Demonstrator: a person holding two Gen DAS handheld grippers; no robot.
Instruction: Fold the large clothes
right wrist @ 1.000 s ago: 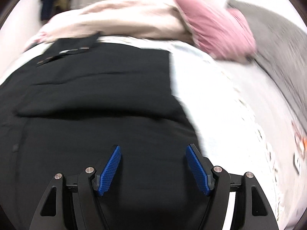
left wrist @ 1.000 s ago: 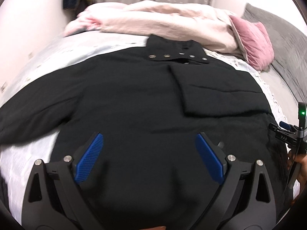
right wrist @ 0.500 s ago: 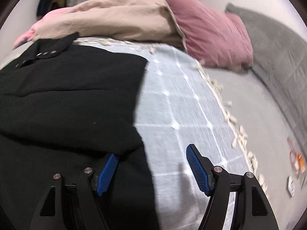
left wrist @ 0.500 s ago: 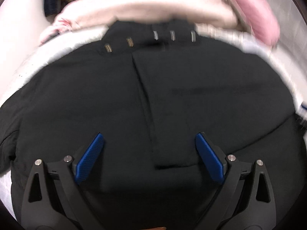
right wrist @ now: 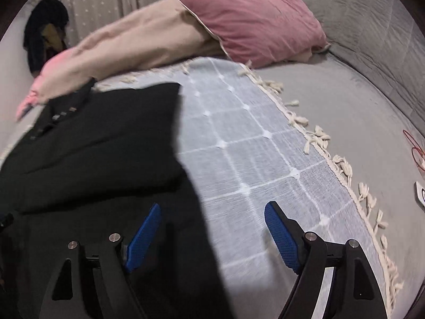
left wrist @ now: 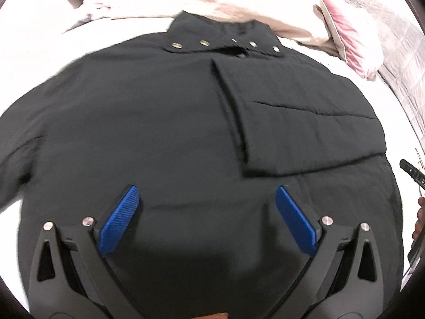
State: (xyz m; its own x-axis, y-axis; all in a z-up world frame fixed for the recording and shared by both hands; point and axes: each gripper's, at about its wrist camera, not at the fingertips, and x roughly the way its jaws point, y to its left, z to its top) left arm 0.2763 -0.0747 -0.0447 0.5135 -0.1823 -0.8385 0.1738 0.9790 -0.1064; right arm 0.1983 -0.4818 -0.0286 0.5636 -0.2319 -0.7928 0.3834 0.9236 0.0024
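A large black jacket (left wrist: 148, 122) lies flat on the bed, collar with metal snaps (left wrist: 225, 43) at the far side. Its right sleeve (left wrist: 297, 122) is folded in across the chest. The left sleeve (left wrist: 16, 138) still spreads out to the left. My left gripper (left wrist: 207, 218) is open and empty, hovering over the jacket's lower middle. My right gripper (right wrist: 212, 234) is open and empty over the jacket's right edge (right wrist: 194, 186); its left finger is over the black cloth, its right finger over the blanket. The right gripper's body shows at the left wrist view's right edge (left wrist: 414, 175).
The jacket lies on a pale blue checked blanket (right wrist: 252, 159) with a tasselled fringe (right wrist: 342, 164). A beige duvet (right wrist: 138, 45) and a pink pillow (right wrist: 255, 21) lie behind the collar. A grey quilt (right wrist: 372, 40) covers the right side. Dark clothes (right wrist: 45, 34) hang at the far left.
The left view has swung and settled back over the jacket's lower middle. The right gripper has moved right, from fully over the jacket to straddling its right edge. Both stay open.
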